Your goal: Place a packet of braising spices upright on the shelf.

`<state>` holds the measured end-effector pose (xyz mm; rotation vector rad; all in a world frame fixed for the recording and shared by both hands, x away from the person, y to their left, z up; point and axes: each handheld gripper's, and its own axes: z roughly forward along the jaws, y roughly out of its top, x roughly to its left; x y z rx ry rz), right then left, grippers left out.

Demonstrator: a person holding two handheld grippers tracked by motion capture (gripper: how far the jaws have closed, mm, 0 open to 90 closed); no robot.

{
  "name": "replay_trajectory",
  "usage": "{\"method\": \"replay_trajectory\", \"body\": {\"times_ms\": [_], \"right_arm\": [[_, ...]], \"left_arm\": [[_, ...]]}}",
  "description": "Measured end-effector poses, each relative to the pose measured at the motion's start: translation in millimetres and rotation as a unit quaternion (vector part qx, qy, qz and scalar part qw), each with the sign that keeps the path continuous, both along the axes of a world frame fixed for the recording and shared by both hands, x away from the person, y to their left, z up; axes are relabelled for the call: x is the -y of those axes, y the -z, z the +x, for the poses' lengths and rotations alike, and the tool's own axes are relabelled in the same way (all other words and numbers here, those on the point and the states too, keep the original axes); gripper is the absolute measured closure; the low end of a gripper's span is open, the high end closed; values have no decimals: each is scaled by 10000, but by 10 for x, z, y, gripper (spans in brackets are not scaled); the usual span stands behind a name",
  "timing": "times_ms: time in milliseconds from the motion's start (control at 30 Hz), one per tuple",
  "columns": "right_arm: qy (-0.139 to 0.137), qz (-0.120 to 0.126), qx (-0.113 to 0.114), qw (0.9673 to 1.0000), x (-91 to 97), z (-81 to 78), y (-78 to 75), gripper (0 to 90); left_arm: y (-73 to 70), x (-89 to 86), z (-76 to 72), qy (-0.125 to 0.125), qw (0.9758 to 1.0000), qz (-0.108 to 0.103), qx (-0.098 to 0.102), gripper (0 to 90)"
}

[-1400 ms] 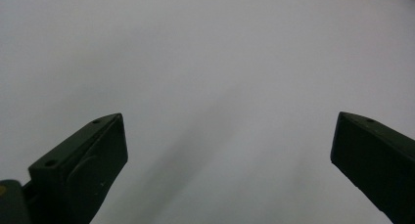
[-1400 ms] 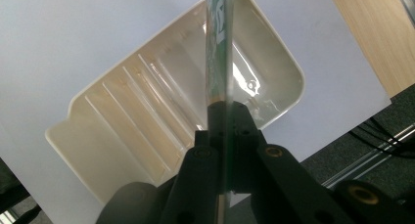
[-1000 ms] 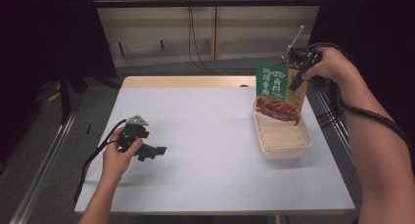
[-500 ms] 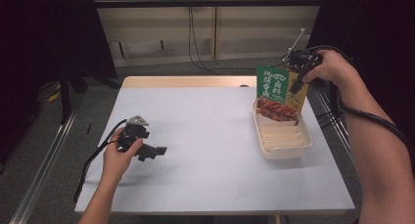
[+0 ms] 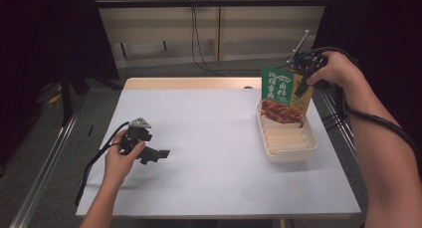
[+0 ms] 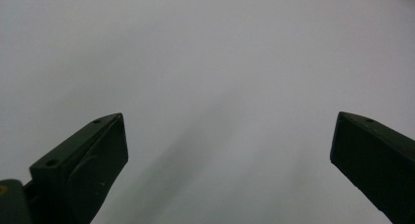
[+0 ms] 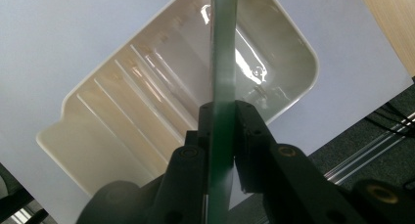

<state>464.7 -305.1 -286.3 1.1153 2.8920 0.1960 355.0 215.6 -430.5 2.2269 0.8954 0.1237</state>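
Observation:
A green food packet (image 5: 282,94) with a picture of red meat stands upright, its lower edge in the far end of a cream ribbed tray (image 5: 293,149). My right gripper (image 5: 300,90) comes down from above and grips the packet's upper right edge. In the right gripper view the packet (image 7: 223,48) runs edge-on between the pads of the gripper (image 7: 221,107), over the tray (image 7: 122,104). Its jaws have just been opening slightly, with the packet still between them and touching both pads. My left gripper (image 5: 158,154) lies low on the white table, open (image 6: 228,117) with nothing between its fingers.
The white table (image 5: 214,138) has a wooden strip along its far edge. The tray sits close to the table's right edge. Cables trail from both grippers. Dark floor and a metal rail lie to the left.

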Motion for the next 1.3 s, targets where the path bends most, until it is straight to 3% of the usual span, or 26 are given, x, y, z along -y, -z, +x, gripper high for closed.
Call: {"method": "replay_trajectory", "body": {"times_ms": [400, 500, 533, 567, 867, 1167, 1300], "right_arm": [[340, 126, 19, 9993, 34, 9, 17, 683], [531, 103, 68, 9985, 60, 18, -15, 591], [607, 95, 112, 9980, 62, 17, -35, 520], [607, 95, 112, 9980, 62, 17, -35, 520], [713, 39, 247, 9971, 88, -3, -208, 327], [924, 109, 265, 9953, 102, -81, -426, 249], [893, 52, 254, 9957, 79, -126, -480, 226]], "left_arm": [[0, 3, -1, 49, 10000, 19, -54, 6], [2, 5, -2, 34, 10000, 0, -52, 6], [-2, 0, 3, 61, 10000, 10, -56, 6], [-2, 0, 3, 61, 10000, 10, -56, 6], [0, 3, 10, 77, 9999, -30, -85, 6], [15, 25, 18, 124, 9998, -75, -140, 6], [6, 18, 22, 147, 9998, -45, -142, 6]]}}
